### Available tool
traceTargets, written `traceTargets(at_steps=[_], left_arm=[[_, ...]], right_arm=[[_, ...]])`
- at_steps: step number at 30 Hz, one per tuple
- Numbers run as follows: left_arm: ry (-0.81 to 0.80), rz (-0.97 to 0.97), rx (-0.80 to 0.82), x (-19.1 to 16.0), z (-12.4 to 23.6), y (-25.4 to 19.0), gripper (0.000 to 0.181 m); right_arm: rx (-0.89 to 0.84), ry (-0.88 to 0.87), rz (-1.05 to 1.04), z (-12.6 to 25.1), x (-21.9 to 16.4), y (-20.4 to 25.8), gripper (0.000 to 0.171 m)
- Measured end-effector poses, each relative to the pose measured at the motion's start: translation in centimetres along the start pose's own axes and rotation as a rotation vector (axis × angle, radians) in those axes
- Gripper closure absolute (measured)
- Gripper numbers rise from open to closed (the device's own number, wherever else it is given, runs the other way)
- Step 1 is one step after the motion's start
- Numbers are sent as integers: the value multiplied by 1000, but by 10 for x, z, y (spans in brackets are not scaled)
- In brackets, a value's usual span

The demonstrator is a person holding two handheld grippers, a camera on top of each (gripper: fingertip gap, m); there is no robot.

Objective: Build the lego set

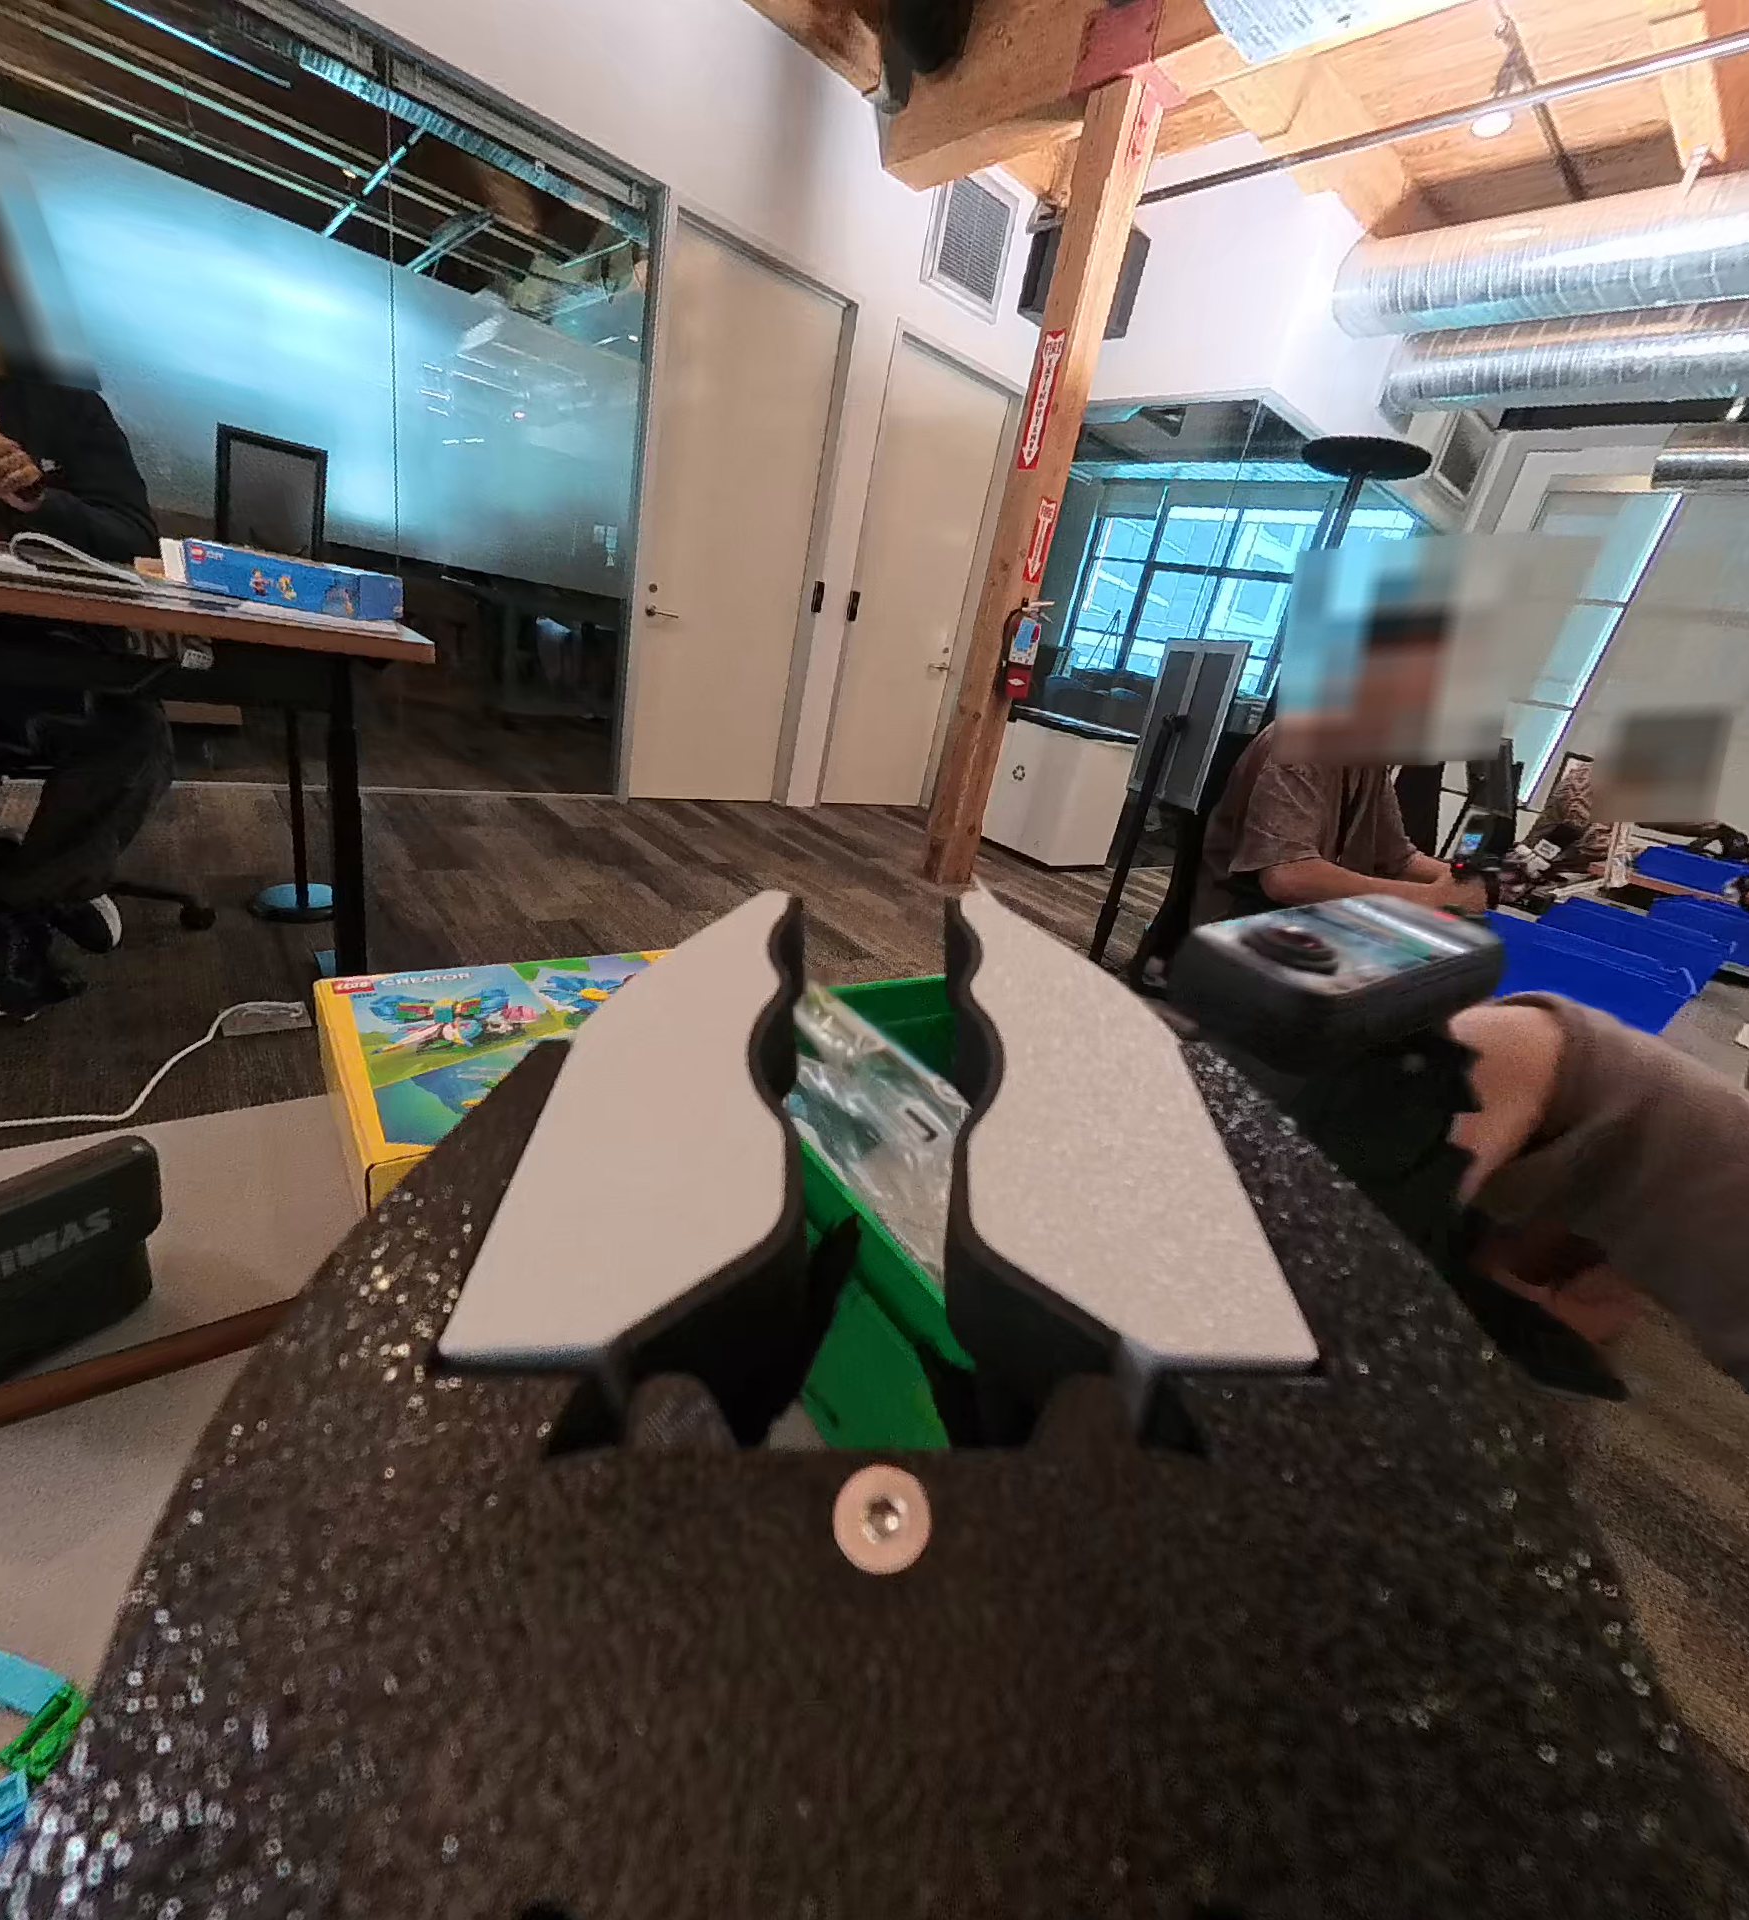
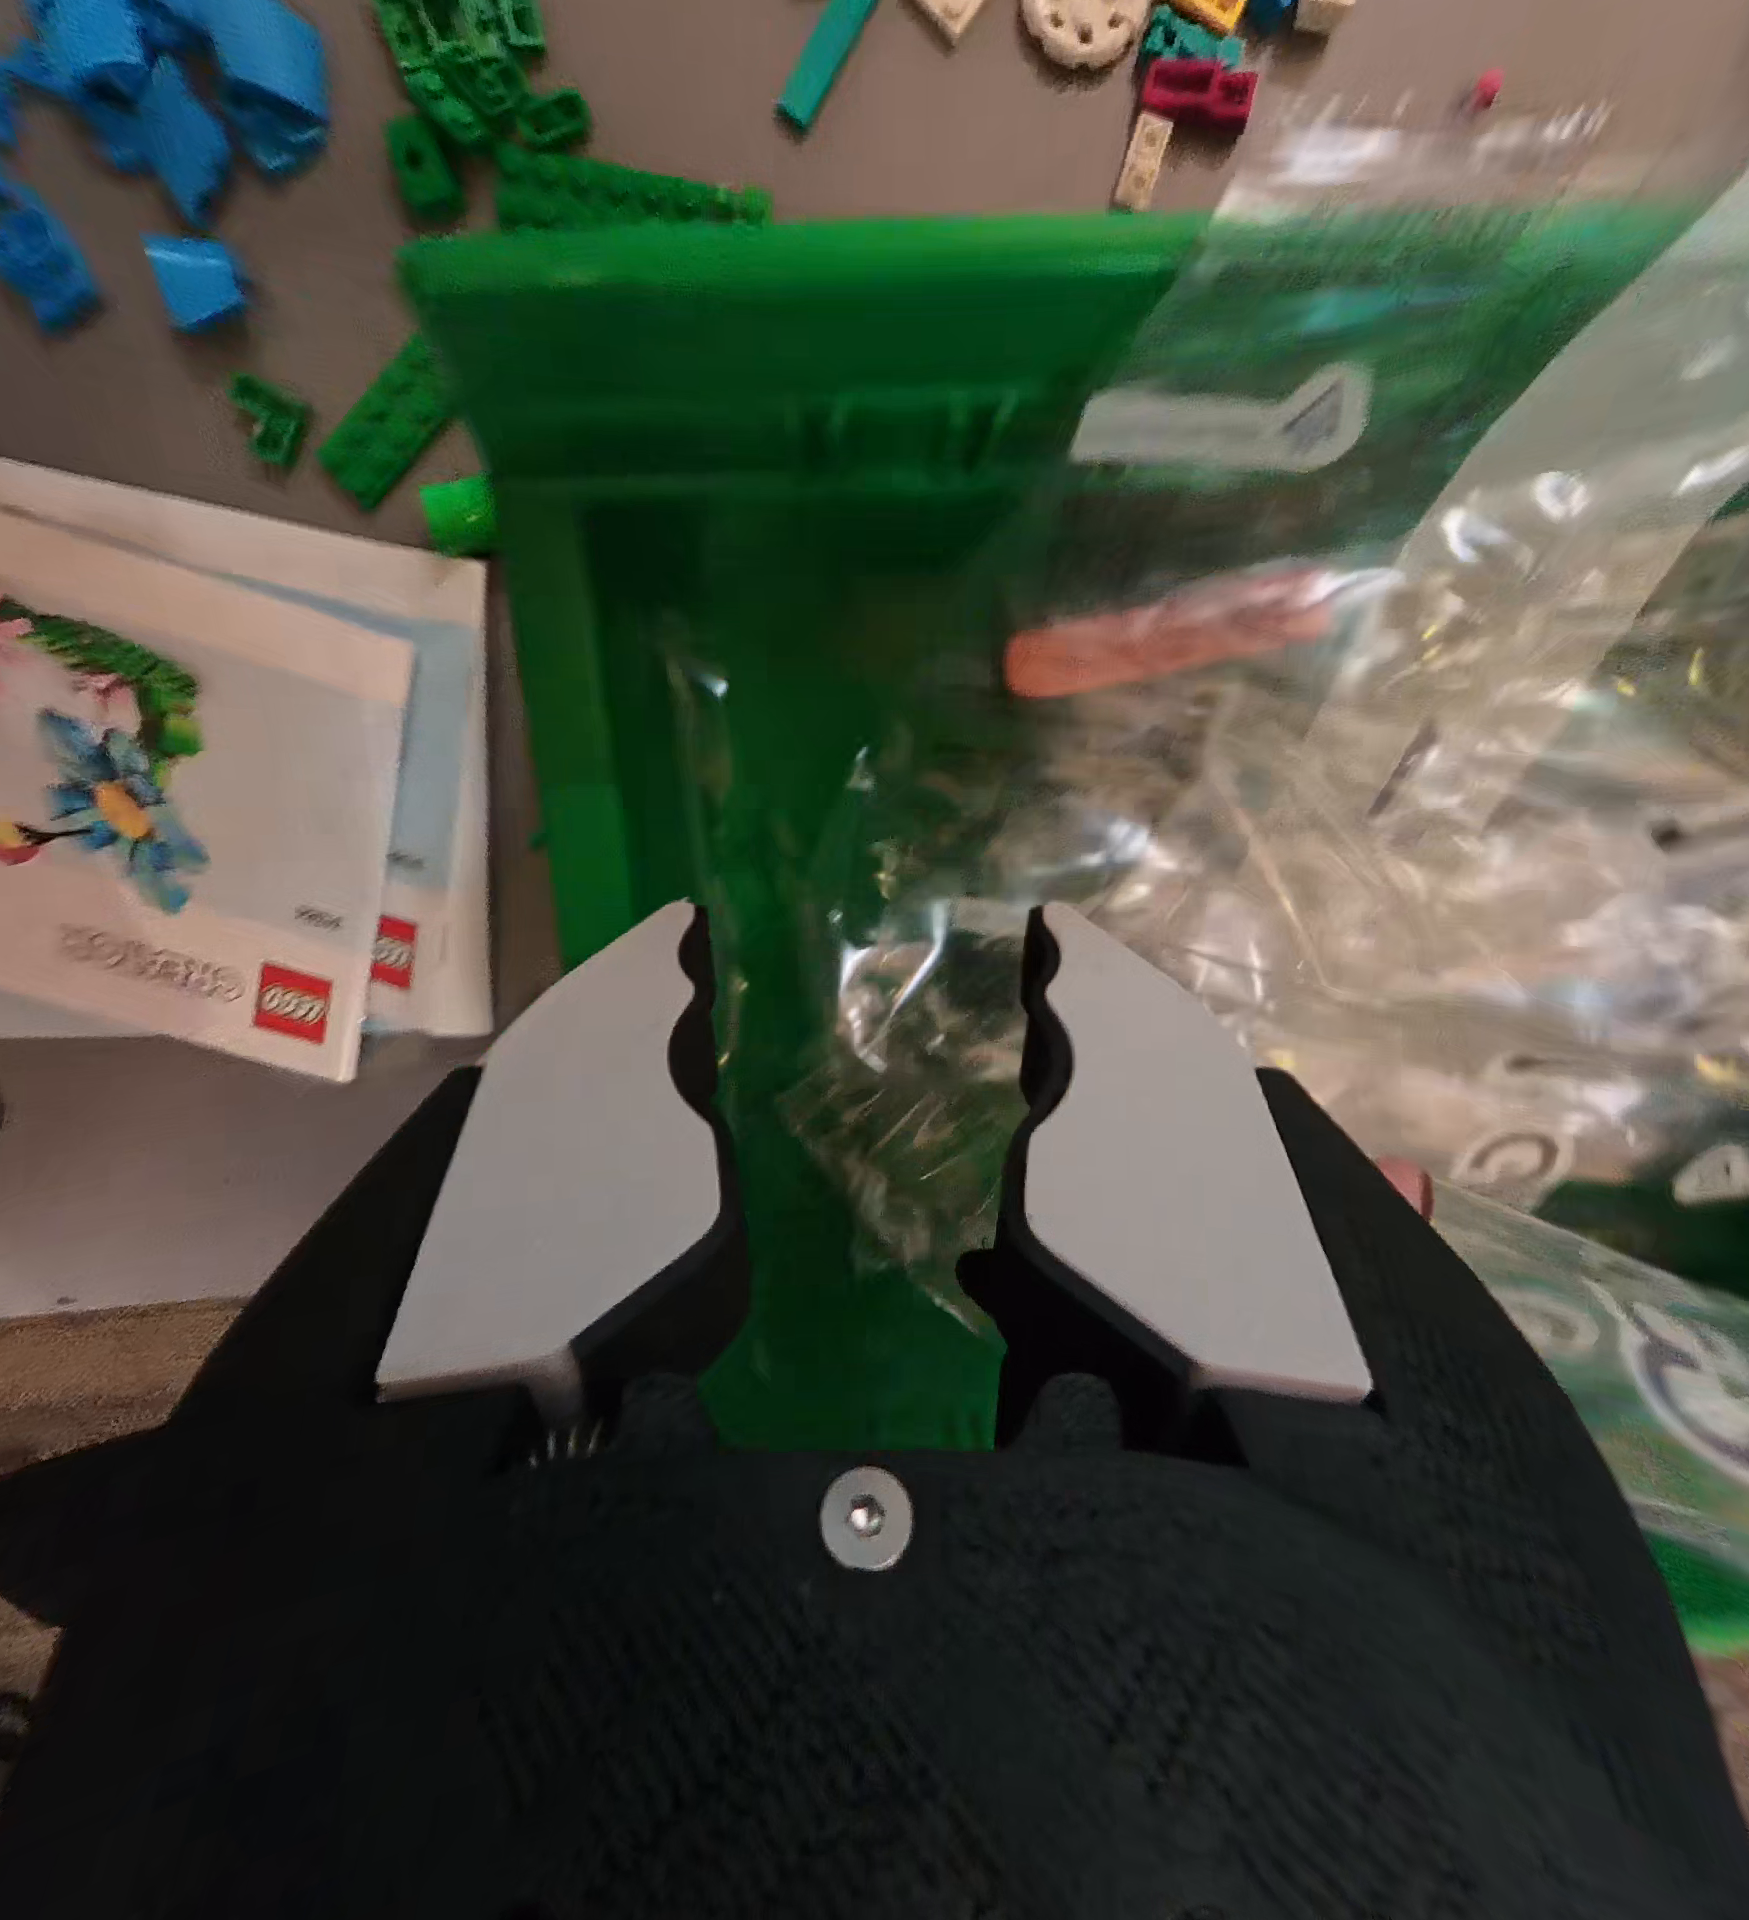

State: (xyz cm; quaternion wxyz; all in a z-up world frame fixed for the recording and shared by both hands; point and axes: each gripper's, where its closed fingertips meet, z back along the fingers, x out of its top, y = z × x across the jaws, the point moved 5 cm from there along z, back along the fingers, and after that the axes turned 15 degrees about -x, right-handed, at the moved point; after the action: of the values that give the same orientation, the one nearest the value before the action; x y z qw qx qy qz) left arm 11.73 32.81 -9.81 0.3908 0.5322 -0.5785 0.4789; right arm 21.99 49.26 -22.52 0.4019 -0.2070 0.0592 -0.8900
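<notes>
while the loose lego pieces (image 2: 475,135) lie scattered on the grey table (image 2: 153,1174) beyond a green bin (image 2: 745,343), clear plastic bags (image 2: 1421,831) spill from that bin. the right gripper (image 2: 865,935) hangs over it, jaws parted, grasping nothing that shows. the instruction booklets (image 2: 174,769) lie just left. the left gripper (image 1: 875,925) is also parted, empty, pointing past the bin toward a yellow lego box (image 1: 402,1049).
</notes>
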Motion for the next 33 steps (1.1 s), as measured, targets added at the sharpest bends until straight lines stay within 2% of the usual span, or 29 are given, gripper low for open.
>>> traceTargets(at_steps=[1, 7, 9, 14, 16, 18, 28, 33], left_arm=[[7, -1, -2, -1, -1, 0, 156], [25, -1, -14, -4, -5, -4, 155], [30, -1, -17, -6, -7, -5, 156], [57, -7, -26, -11, -13, -8, 155], [72, -13, -32, -14, -16, -10, 155], [88, -24, -26, -16, -17, -10, 155], [121, -28, -5, -25, -21, -5, 155], [133, -30, -5, -28, -24, -6, 155]], right_arm=[[-15, -3, -11, 7, -6, 4, 115], [-89, -94, -62, 35, -30, 40, 114], [-163, -88, -26, 28, -34, 52, 114], [-307, 87, 90, 0, -53, 65, 115], [-312, 113, 94, -6, -55, 69, 129], [-392, 127, 143, -7, -55, 67, 143], [-650, 175, 250, -12, -57, 77, 133], [-762, 182, 272, -13, -58, 87, 132]])
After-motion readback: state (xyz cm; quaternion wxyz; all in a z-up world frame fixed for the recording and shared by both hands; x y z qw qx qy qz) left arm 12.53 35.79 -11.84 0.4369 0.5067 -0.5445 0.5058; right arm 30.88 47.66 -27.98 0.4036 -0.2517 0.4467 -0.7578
